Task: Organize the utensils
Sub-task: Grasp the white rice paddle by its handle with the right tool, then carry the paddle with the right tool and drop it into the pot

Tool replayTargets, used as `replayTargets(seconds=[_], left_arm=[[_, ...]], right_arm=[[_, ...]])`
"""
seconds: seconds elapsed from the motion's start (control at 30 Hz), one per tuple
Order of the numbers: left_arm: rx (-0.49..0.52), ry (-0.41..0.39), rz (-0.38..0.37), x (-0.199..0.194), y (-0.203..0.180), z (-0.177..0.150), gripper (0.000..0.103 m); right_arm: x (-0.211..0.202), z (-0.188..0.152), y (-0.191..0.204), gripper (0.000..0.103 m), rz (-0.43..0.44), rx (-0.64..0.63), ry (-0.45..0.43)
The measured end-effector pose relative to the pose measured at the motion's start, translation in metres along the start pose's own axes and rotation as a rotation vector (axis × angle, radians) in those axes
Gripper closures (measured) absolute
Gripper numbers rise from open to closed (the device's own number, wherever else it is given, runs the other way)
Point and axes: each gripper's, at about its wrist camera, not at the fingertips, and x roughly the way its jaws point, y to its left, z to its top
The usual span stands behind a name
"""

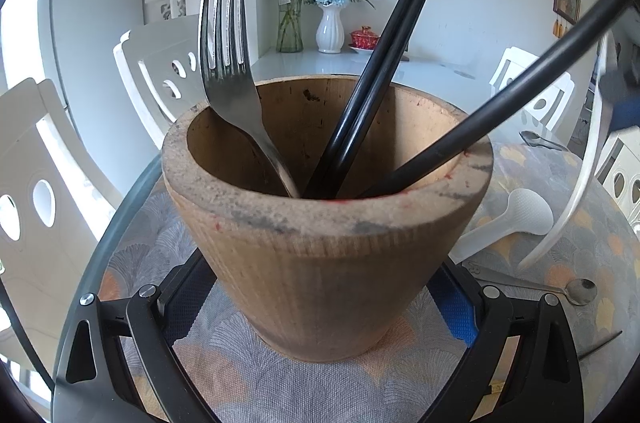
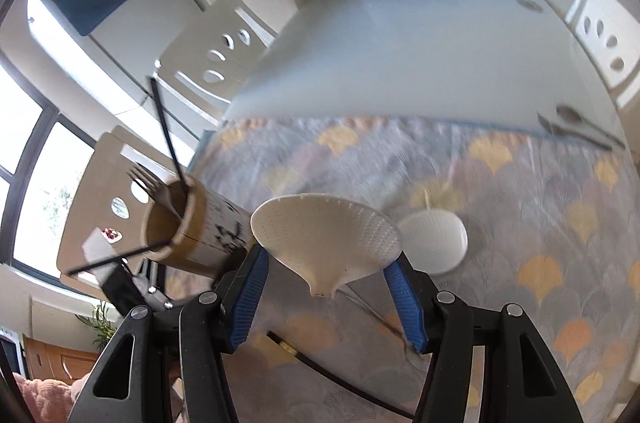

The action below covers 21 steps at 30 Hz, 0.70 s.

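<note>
White plastic rice paddle with dimpled blade [image 2: 326, 237] sits clamped between the blue pads of the right gripper [image 2: 326, 283]. Blade is end-on to the right wrist camera, broad edge up, neck down between the fingers; the handle's direction is hidden from that view. In the left wrist view a long white curved piece [image 1: 576, 179] rises right of the holder, probably the same paddle, blurred.

Landmark: tan wooden utensil holder, a tapered cup [image 1: 324, 219]. Left gripper [image 1: 320, 307] has its jaws around the holder's base, blue pads [image 1: 456, 311] against the wall on both sides, gripper pitched down toward the table. Holder stands upright on the fan-patterned tablecloth [image 1: 280, 383].

Inside the holder: steel fork [image 1: 228, 63], tines up, leaning left; pair of black chopsticks [image 1: 384, 63] leaning up-right; one more black stick [image 1: 520, 103] leaning far right over the rim.

Right of the holder on the cloth: second white dimpled paddle [image 1: 516, 215] lying flat, small metal spoon [image 1: 576, 291] nearer the camera, another metal spoon [image 1: 536, 139] farther back.

Right gripper is above the cloth, right of the holder [image 2: 188, 227], pointed steeply down; that frame is motion-blurred.
</note>
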Motion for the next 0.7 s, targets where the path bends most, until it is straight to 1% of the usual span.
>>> replayTargets(seconds=[0.27, 0.4, 0.5, 0.6, 0.7], left_arm=[[0.007, -0.014, 0.003, -0.003, -0.002, -0.002, 0.006], [0.012, -0.017, 0.005, -0.004, -0.004, -0.002, 0.006], [0.011, -0.02, 0.005, -0.004, -0.004, -0.003, 0.006], [0.011, -0.023, 0.003, -0.005, -0.004, -0.004, 0.006], [0.01, -0.024, 0.001, -0.006, -0.004, -0.004, 0.006]], right_arm=[[-0.032, 0.024, 0.032, 0.045, 0.031, -0.044, -0.074], [-0.052, 0.038, 0.048, 0.045, 0.085, -0.043, -0.106], [-0.07, 0.049, 0.062, 0.045, 0.158, -0.045, -0.148], [-0.086, 0.058, 0.084, 0.045, 0.179, -0.091, -0.187], [-0.089, 0.063, 0.103, 0.045, 0.178, -0.147, -0.199]])
